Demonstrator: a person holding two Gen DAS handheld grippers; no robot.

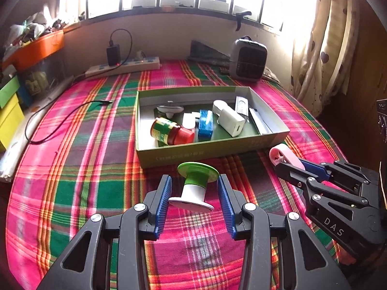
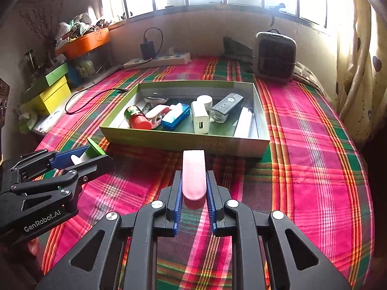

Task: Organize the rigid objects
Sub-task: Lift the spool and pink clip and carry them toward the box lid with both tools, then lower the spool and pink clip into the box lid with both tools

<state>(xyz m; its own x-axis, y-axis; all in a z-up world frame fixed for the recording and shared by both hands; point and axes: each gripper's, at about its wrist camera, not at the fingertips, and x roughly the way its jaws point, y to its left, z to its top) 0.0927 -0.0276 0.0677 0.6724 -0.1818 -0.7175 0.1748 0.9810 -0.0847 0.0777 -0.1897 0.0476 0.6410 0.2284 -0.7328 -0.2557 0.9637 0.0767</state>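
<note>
Your left tongs [image 1: 194, 193] are open around the green-and-white spool [image 1: 194, 186], its flange touching the right pad. Your right tongs [image 2: 194, 193] grip the pink clip [image 2: 193, 176]. Just ahead of both sits the green box [image 2: 183, 140] on the plaid bed [image 2: 314, 157], holding a red-capped jar [image 2: 136, 119].

A green-and-white spool [image 1: 193, 187] lies tilted between blue pads, near the green box [image 1: 205, 154]. A pink clip [image 2: 193, 175] points toward it. Inside lie a red-capped jar [image 1: 170, 131], blue packet [image 1: 205, 123] and white charger [image 1: 231, 120].
</note>
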